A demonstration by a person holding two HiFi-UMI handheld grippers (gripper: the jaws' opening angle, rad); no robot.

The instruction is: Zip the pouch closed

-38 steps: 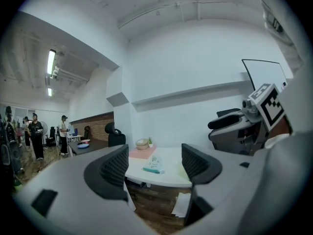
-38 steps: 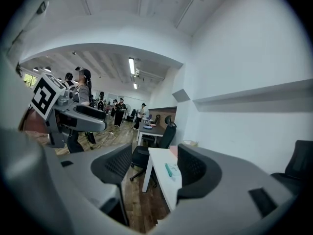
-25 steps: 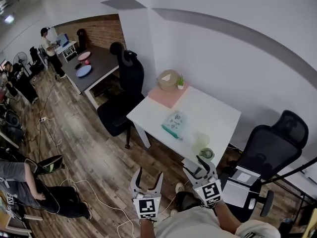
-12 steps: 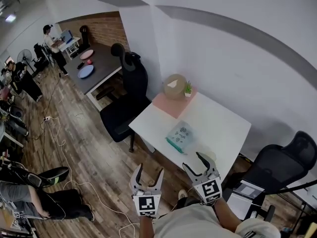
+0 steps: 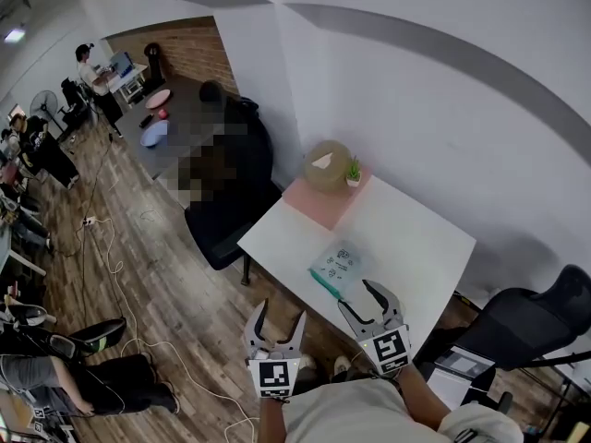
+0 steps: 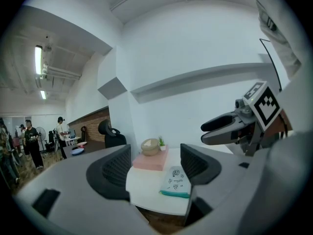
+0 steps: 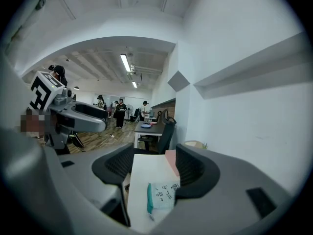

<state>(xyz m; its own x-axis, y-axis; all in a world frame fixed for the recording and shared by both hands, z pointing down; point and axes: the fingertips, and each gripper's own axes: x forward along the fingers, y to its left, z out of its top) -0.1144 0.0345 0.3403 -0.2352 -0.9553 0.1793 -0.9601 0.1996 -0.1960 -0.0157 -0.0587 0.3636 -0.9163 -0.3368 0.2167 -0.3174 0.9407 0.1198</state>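
The pouch lies flat on the white table, just right of centre in the head view, near the table's lower edge. It is pale mint with a teal zip strip along its lower-left side. Small dark doodles are printed on it, too small to read. Neither claw touches it.

The left gripper sits at bottom centre with its jaws spread wide and nothing between them. The right gripper, just below the pouch in the frame, is likewise spread and empty. Each cube bears a black-and-white square marker and no words.

Above the pouch, a pink mat holds a round beige object and a small green plant. A black office chair stands at the table's left.
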